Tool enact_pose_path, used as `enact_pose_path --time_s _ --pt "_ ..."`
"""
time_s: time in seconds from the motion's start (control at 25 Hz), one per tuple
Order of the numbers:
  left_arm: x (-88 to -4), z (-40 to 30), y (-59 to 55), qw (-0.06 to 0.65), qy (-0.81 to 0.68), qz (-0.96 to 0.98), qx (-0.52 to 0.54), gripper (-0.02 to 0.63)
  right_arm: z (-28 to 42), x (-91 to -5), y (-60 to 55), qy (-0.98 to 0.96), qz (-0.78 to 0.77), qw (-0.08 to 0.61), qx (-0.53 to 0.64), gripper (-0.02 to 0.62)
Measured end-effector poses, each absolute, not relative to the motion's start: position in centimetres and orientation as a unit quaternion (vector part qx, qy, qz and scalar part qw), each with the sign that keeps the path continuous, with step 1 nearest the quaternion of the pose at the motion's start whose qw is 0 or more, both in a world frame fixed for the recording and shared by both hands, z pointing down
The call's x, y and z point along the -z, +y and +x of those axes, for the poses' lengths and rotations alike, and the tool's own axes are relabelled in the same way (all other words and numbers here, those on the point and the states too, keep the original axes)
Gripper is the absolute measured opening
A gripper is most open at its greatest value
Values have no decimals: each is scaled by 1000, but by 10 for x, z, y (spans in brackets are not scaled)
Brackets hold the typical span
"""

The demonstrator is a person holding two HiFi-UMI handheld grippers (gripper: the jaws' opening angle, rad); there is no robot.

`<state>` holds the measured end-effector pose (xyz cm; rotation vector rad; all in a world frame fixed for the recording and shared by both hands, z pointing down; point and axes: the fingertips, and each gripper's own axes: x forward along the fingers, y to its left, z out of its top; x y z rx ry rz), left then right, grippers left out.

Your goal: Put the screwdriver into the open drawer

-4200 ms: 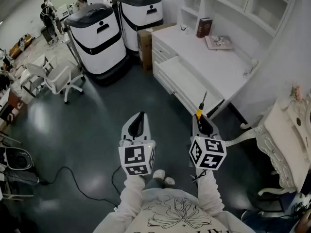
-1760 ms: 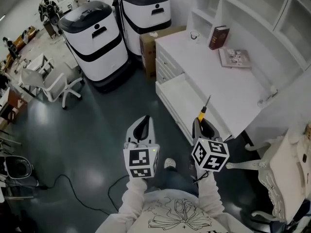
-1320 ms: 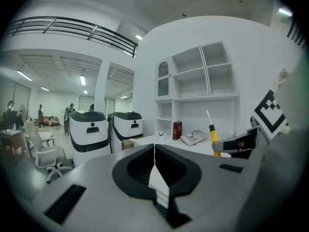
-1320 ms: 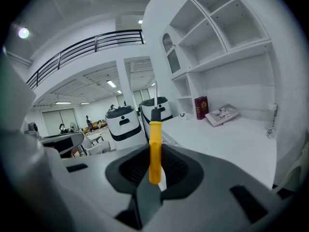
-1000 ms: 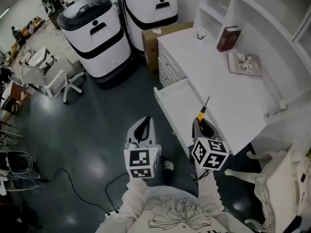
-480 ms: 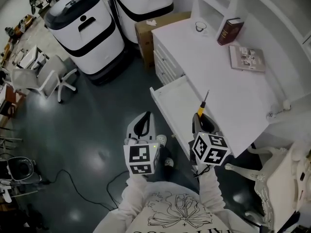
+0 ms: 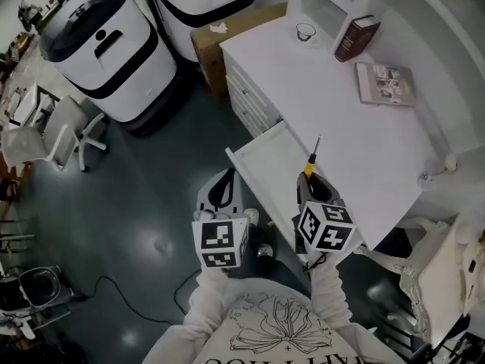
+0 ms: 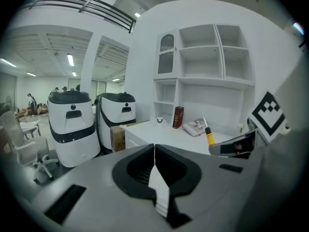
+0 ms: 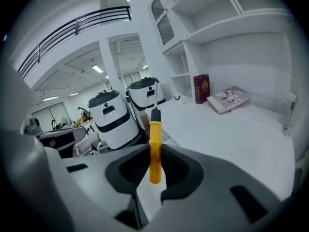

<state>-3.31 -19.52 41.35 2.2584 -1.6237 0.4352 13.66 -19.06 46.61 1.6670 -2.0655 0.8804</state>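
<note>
The open white drawer (image 7: 261, 161) lies bare just ahead of the right gripper (image 7: 307, 182) and its yellow-handled screwdriver (image 7: 310, 163), with nothing between. The white tabletop (image 7: 333, 112) beside it is free up to a dark red book (image 7: 356, 38), a flat booklet (image 7: 385, 82) and a small cup (image 7: 305, 32) at the back. Leftward, the dark floor (image 7: 151, 173) is open up to a brown cardboard box (image 7: 235, 27).

The left gripper (image 8: 154, 151) fills the lower frame, its two jaws pressed together with nothing between them. Beyond them lies a white worktop (image 8: 166, 133) carrying a cup (image 8: 160, 121), an upright dark red book (image 8: 178, 117) and a flat magazine (image 8: 195, 126). At right, the right gripper (image 8: 218, 149) holds a yellow-handled screwdriver (image 8: 209, 136), tip up. White shelves (image 8: 203, 57) rise behind; two white-and-black machines (image 8: 72, 127) and a cardboard box (image 8: 117, 137) stand to the left
</note>
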Motion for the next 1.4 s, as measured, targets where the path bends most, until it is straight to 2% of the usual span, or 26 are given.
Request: enact_pose_path --time_s 0.64,1.4 --pt "-483 -17 -268 206 -516 807 -198 8 137 -543 -243 -695 578 227 -363 67" --pt "-552 -19 -284 260 -493 797 -232 8 124 -633 -240 -662 541 304 -421 67"
